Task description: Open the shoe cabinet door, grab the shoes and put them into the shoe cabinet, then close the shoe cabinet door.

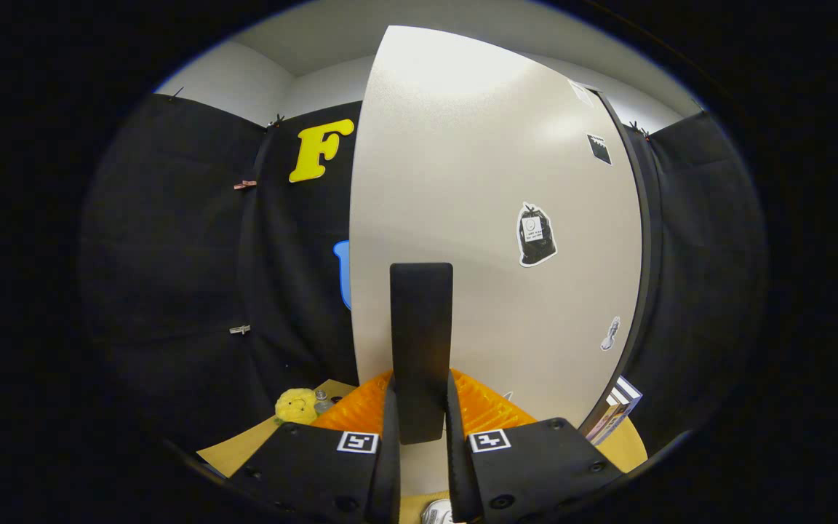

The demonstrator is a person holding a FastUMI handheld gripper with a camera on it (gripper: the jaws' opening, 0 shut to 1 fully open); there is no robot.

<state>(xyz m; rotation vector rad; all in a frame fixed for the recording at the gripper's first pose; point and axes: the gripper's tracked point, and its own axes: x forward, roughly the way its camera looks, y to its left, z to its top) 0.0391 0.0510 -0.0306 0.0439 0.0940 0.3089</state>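
Note:
The shoe cabinet door (pixel 506 182) is a tall pale panel with a few stickers, standing close in front of me. A black upright handle (pixel 421 320) runs down the door near its left edge. My gripper (pixel 421 411) is shut on the lower end of this handle, with one finger pressing on each side. A dark strip (pixel 641 240) runs along the door's right edge. I cannot tell whether the door is ajar.
A yellow plush toy (pixel 295 405) and a small bottle (pixel 322 400) sit on the tan surface (pixel 244 444) left of the fingers. Striped books or boxes (pixel 619 407) lean at the door's lower right. Black cloth hangs on both sides.

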